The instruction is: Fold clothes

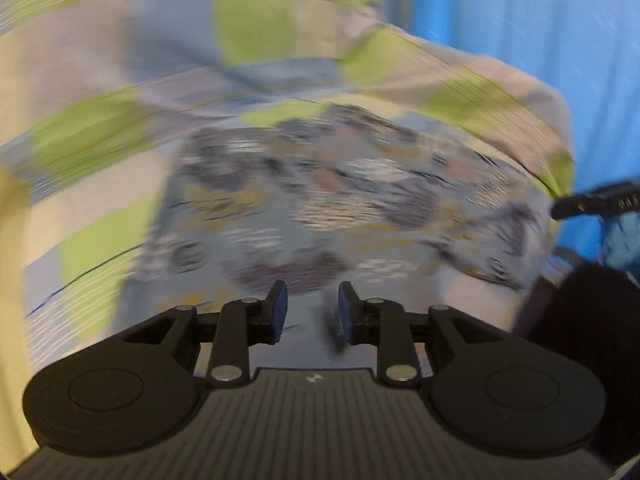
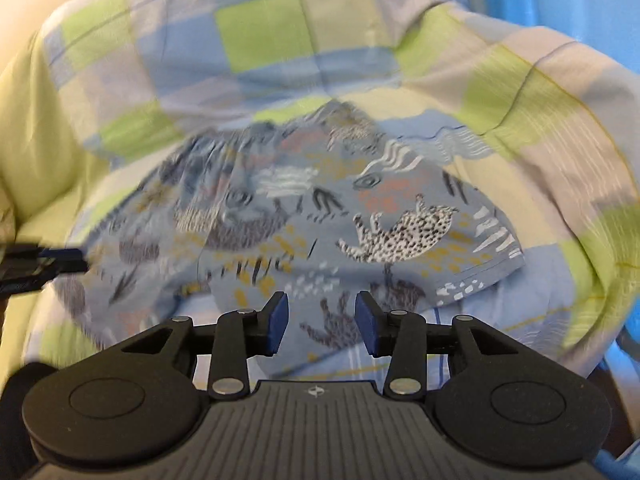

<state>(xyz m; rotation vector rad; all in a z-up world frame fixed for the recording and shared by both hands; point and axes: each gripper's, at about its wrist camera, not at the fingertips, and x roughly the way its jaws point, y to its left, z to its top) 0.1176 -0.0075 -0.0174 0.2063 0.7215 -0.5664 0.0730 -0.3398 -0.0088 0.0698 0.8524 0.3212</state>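
— Where's the garment?
— Animal-print garment (image 2: 320, 216) spread flat on checked bedsheet (image 2: 256, 28), below both grippers.
— Jaws?
— Left gripper (image 1: 313, 307) parted, gripping nothing. Right gripper (image 2: 322, 312) likewise parted, nothing held.

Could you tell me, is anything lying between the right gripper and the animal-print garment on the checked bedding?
Nothing visible does: the right gripper is open right over the animal-print garment, which lies on the checked bedding.
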